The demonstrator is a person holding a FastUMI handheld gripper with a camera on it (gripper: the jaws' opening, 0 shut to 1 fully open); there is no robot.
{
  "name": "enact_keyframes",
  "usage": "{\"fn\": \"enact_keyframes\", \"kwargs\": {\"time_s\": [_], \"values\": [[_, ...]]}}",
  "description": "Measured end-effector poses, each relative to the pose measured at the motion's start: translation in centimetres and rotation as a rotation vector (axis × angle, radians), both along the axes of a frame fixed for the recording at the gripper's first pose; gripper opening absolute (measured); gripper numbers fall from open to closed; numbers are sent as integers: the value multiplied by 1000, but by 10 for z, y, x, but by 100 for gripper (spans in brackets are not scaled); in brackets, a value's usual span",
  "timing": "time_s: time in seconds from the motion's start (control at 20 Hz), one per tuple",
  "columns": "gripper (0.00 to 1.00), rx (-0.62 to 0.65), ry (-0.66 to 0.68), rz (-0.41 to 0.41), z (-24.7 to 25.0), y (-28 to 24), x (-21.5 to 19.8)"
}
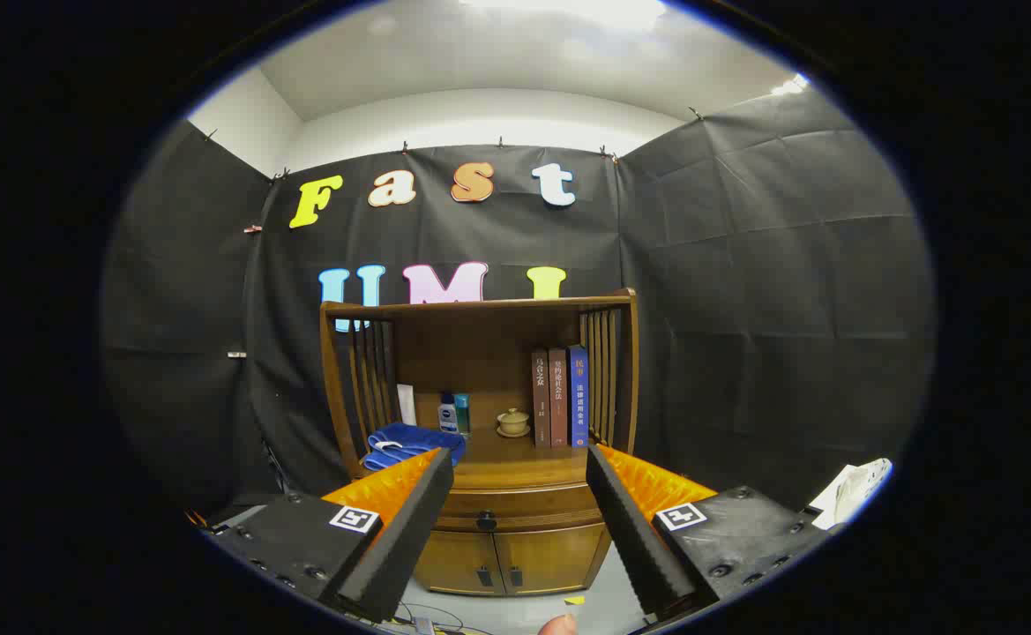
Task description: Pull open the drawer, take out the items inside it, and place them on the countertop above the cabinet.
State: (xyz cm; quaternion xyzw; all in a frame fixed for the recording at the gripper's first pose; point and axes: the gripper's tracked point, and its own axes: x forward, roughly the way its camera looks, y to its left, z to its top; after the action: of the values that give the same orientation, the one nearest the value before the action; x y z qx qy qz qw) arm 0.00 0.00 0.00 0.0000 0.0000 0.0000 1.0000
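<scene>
A wooden cabinet [489, 494] stands ahead against the booth wall. Its drawer [515, 513] is closed, with a dark knob [486, 520] in the middle. The countertop [502, 454] above it sits under a slatted wooden hutch. My gripper [519, 467] is open, with nothing between its fingers. It hangs well short of the cabinet, and the drawer front and knob show in the gap between the fingers. The drawer's contents are hidden.
On the countertop lie a folded blue cloth [409, 444], two small bottles [454, 413], a lidded tea bowl on a saucer [512, 422] and three upright books [559, 397]. Two lower doors [506, 557] sit below the drawer. Cables lie on the floor.
</scene>
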Motion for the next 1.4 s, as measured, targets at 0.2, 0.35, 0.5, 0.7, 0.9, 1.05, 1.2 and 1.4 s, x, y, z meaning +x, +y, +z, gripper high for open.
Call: {"fn": "enact_keyframes", "kwargs": {"time_s": [0.2, 0.35, 0.5, 0.7, 0.9, 1.05, 1.2, 1.4], "values": [[98, -6, 8, 5, -5, 3, 3], [98, -7, 17, 15, -10, 6, 3], [98, -5, 17, 20, -10, 8, -1], [98, -6, 18, 21, -11, 8, -1], [98, -4, 16, 26, -15, 9, 1], [98, 6, 13, 37, -22, 13, 5], [98, 11, -9, 60, -36, 22, 19], [98, -14, -22, 100, -79, 37, 55]]}}
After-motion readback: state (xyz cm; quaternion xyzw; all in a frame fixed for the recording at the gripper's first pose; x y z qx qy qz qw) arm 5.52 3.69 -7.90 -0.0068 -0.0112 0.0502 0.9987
